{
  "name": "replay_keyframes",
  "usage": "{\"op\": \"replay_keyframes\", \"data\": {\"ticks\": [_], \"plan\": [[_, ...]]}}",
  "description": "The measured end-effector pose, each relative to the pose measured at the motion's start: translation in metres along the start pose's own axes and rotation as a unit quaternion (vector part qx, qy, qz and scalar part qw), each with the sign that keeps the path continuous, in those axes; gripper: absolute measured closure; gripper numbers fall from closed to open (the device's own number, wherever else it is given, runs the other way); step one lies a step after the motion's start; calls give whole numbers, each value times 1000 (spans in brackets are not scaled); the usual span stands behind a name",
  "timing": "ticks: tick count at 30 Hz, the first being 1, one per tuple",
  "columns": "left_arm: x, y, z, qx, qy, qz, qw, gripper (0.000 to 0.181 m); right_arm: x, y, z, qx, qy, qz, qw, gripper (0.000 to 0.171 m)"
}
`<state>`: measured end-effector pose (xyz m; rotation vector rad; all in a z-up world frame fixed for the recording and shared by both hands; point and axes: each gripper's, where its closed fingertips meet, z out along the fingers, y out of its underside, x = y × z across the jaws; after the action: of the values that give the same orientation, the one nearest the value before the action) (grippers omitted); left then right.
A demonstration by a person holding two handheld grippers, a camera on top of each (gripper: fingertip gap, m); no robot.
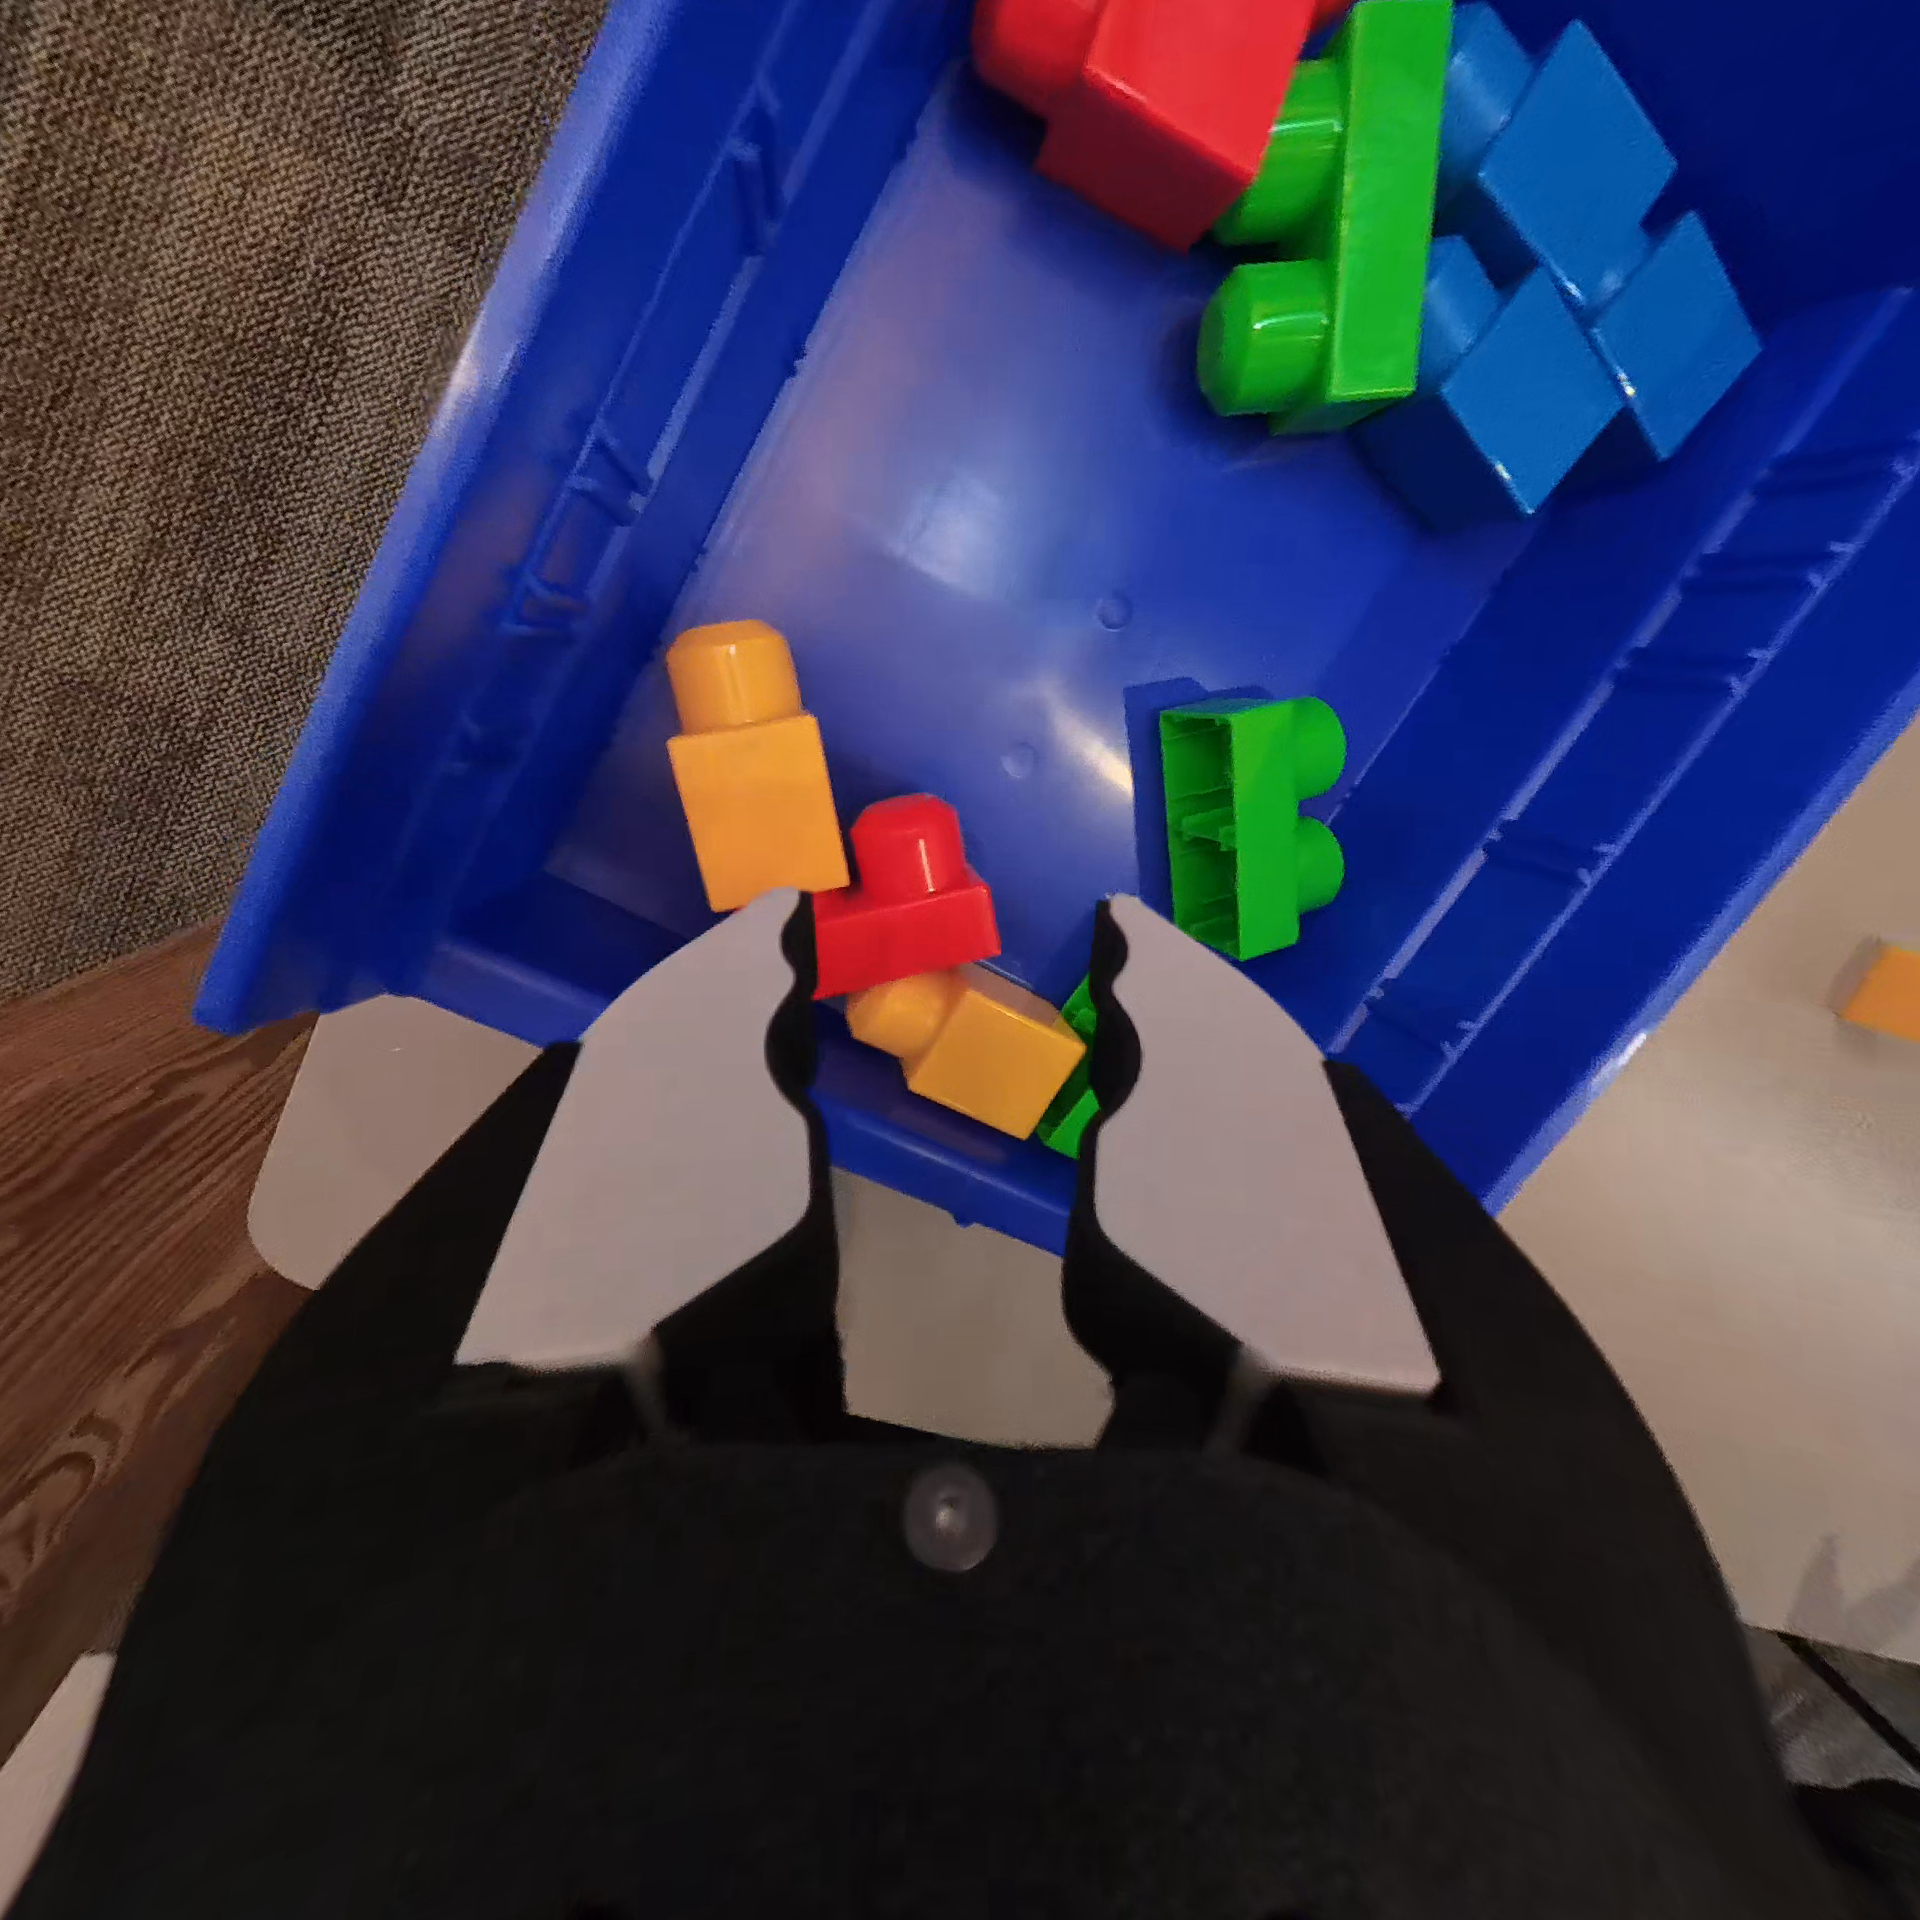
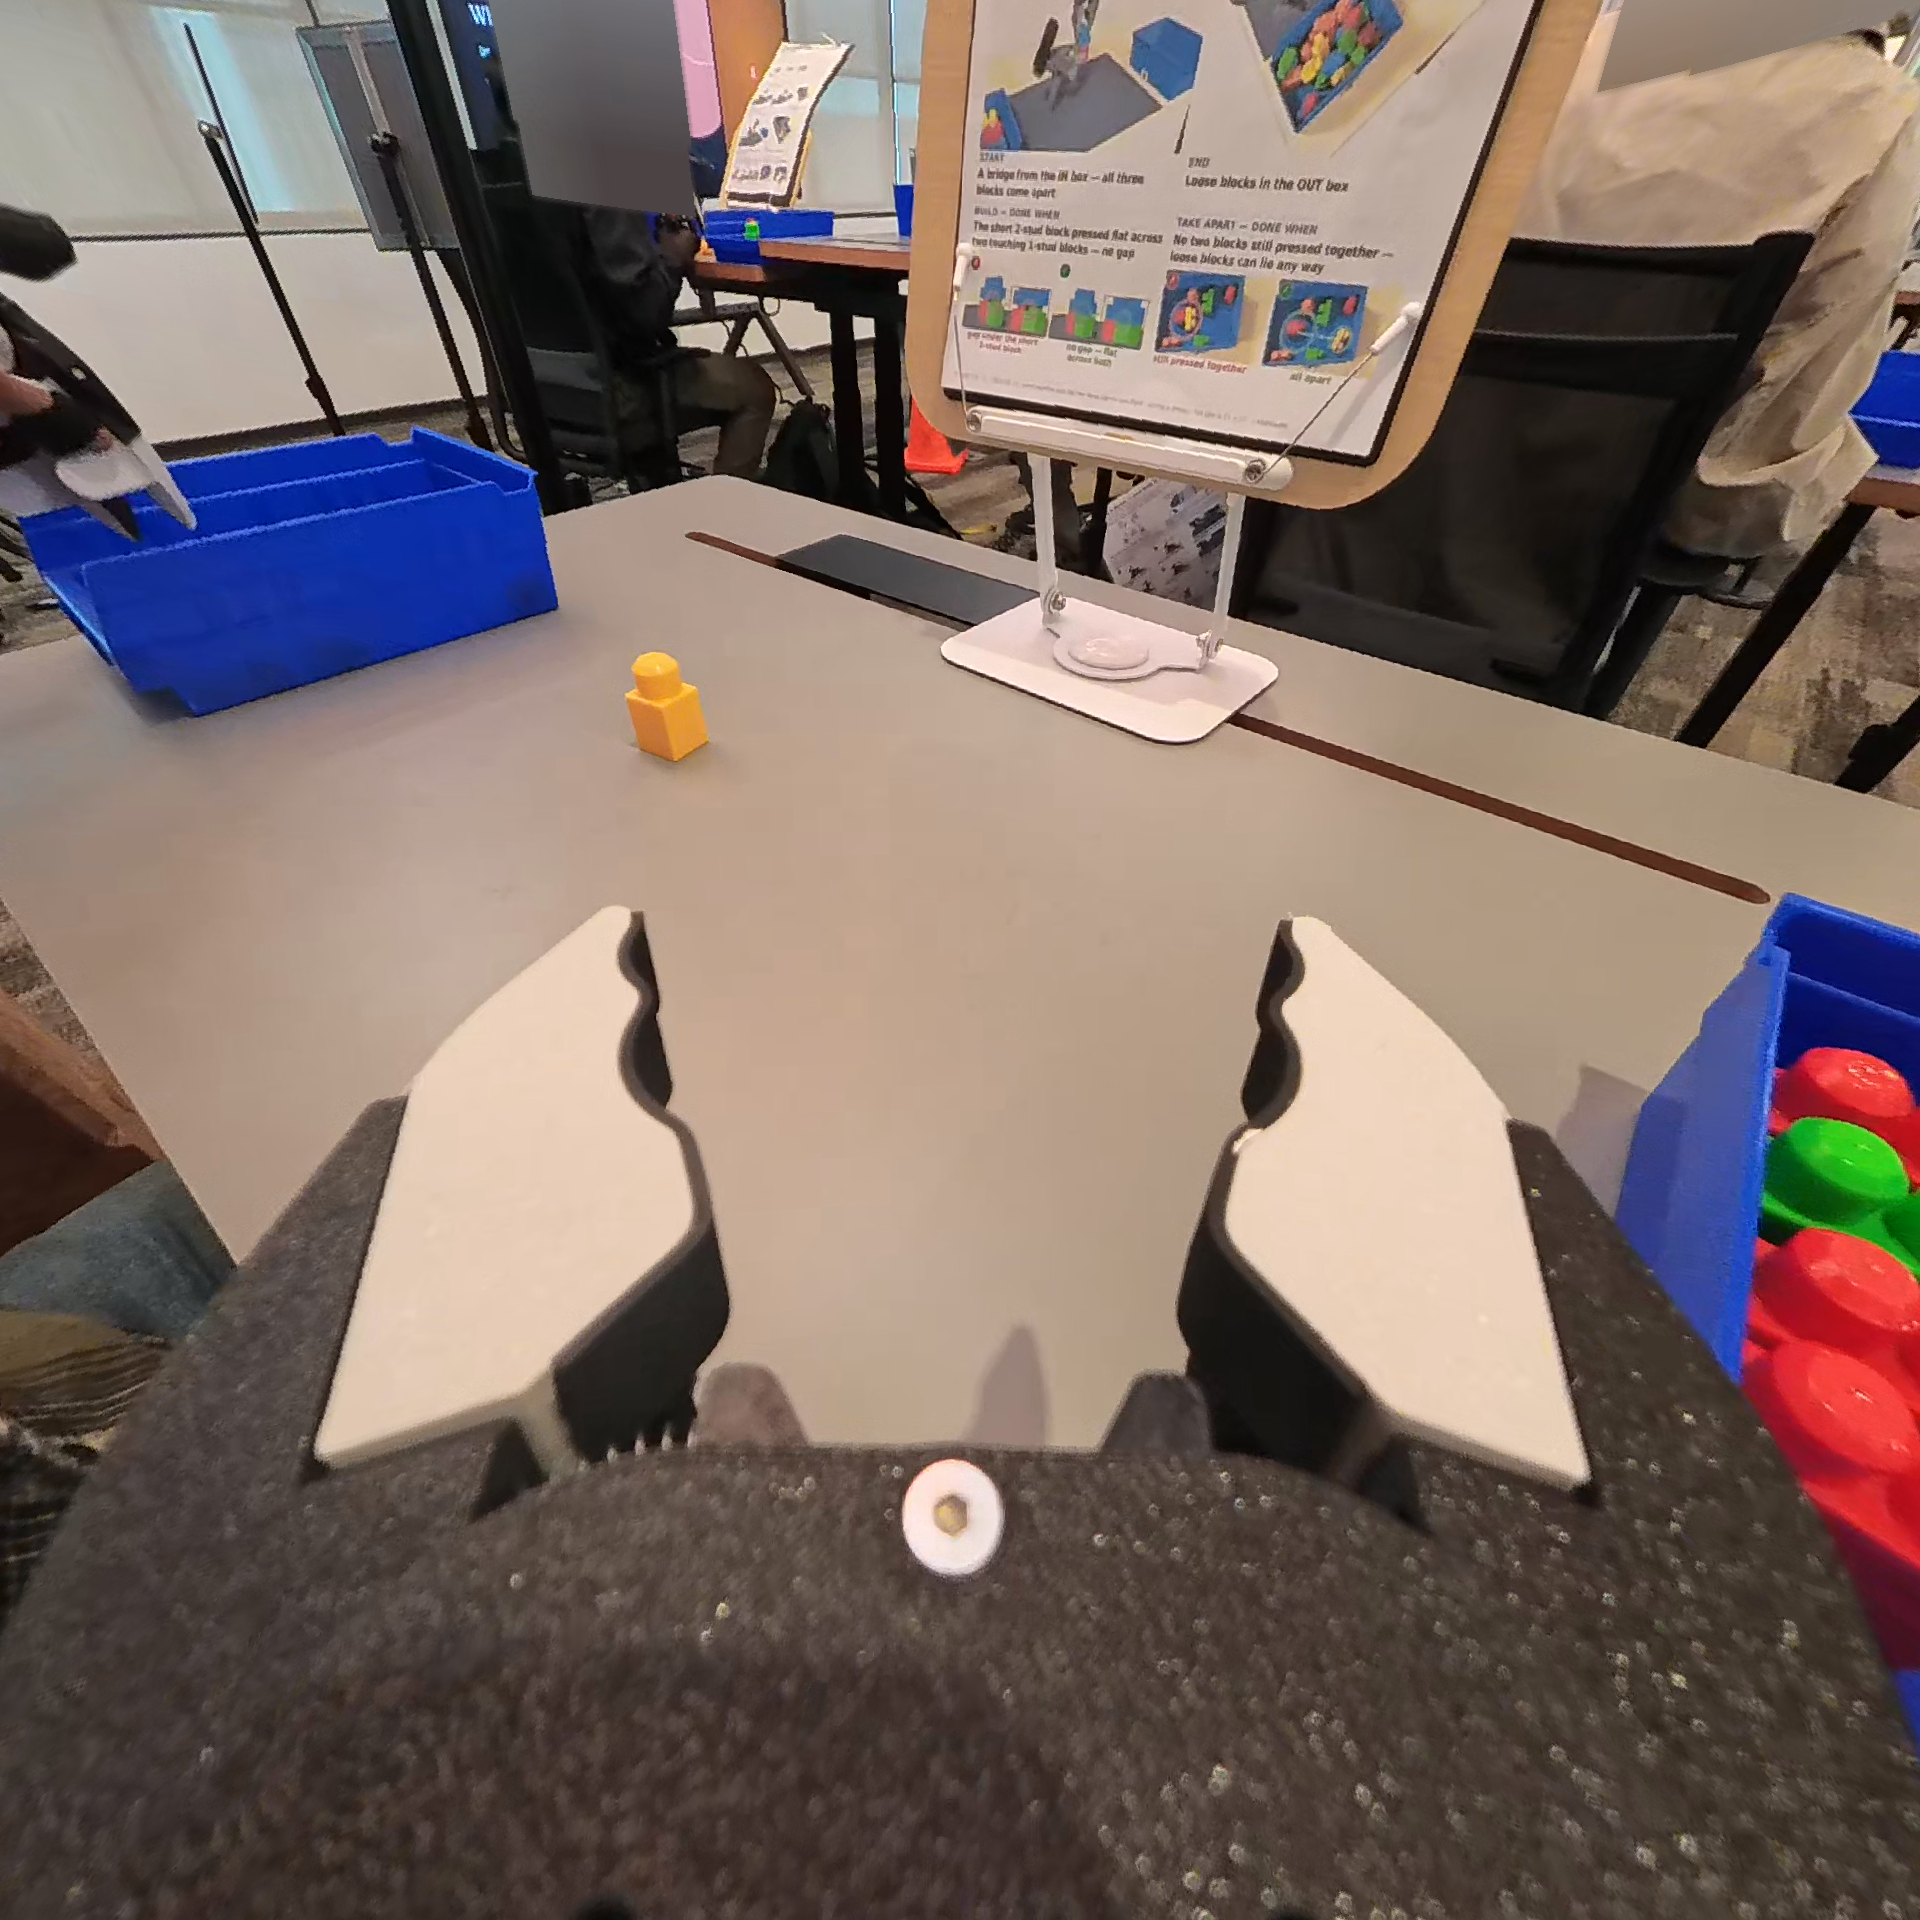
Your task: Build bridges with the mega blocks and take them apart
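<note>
My left gripper (image 1: 951,914) is open and hovers over the near end of a blue bin (image 1: 987,540). Between and below its fingertips lie a small red block (image 1: 904,904) and a yellow block (image 1: 977,1049). Another yellow block (image 1: 748,769) and a green two-stud block (image 1: 1247,821) lie beside them. At the bin's far end are a large red block (image 1: 1153,104), a long green block (image 1: 1340,229) and blue blocks (image 1: 1558,301). My right gripper (image 2: 961,925) is open and empty above the grey table (image 2: 935,883). A yellow one-stud block (image 2: 665,709) stands upright on it.
The blue bin (image 2: 301,582) sits at the table's far left with the left gripper (image 2: 114,478) over it. A second blue bin (image 2: 1704,1143) at the right edge holds red and green blocks. An instruction board on a white stand (image 2: 1112,665) stands at the back. A yellow block (image 1: 1886,997) lies outside the bin. The left gripper's tips are roughly 75 cm from the right gripper's.
</note>
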<state>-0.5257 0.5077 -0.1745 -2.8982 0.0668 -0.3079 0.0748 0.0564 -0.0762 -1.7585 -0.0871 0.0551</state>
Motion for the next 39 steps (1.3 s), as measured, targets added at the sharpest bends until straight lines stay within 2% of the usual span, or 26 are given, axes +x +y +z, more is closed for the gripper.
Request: {"op": "replay_keyframes", "data": {"ticks": [13, 31, 39], "plan": [[-31, -3, 20, -3, -40, -39, 998, 133, 4, 1, -10, 4, 8, 6, 1000, 62], [-44, -3, 45, -25, -67, -37, 997, 130, 3, -3, -16, -1, 17, 2, 1000, 63], [-45, -4, 51, -32, -74, -17, 997, 142, 1, -4, -15, -4, 17, -1, 1000, 63]]}}
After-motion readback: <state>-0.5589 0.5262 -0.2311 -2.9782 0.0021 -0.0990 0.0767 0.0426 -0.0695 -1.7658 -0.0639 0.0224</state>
